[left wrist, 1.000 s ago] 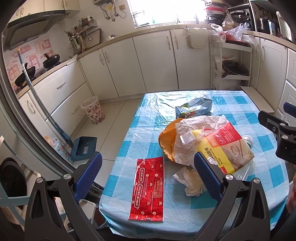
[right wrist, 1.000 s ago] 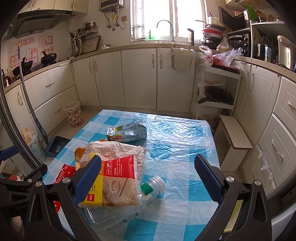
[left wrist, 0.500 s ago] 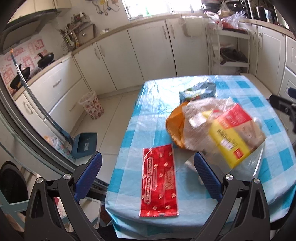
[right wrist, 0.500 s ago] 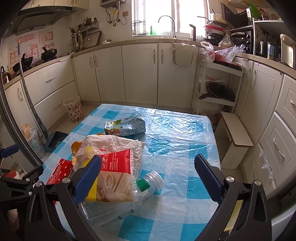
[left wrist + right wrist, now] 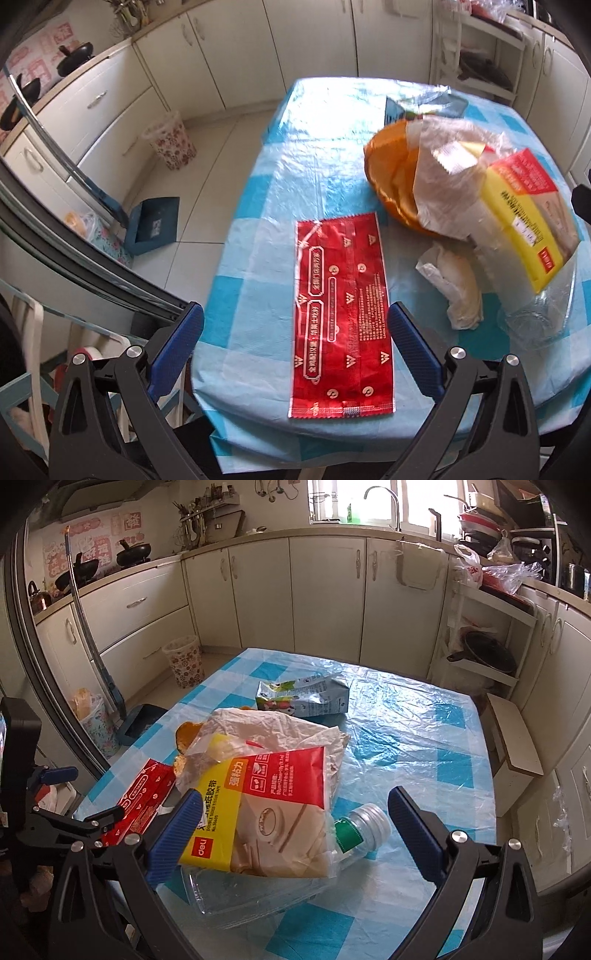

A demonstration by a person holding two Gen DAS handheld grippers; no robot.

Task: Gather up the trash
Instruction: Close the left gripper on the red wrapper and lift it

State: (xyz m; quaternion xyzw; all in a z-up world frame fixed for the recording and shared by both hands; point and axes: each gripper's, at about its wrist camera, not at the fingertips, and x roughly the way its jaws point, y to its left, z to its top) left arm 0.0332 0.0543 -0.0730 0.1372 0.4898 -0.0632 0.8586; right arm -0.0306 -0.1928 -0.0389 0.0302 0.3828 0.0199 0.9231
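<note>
A flat red foil wrapper lies near the table's front left edge; my left gripper is open above its near end, a finger on each side. It also shows in the right wrist view. A yellow and red tape packet lies on a clear plastic bottle with a crumpled plastic bag, an orange peel and a crumpled tissue. A juice carton lies farther back. My right gripper is open and empty, just above the packet and bottle.
The table has a blue and white checked cloth under clear plastic. A flowered waste bin and a blue dustpan stand on the floor to the left. White cabinets line the walls. A low stool stands at the right.
My left gripper has moved forward and down toward the red wrapper, which now lies between its fingers. My right gripper has come lower and closer to the packet and bottle.
</note>
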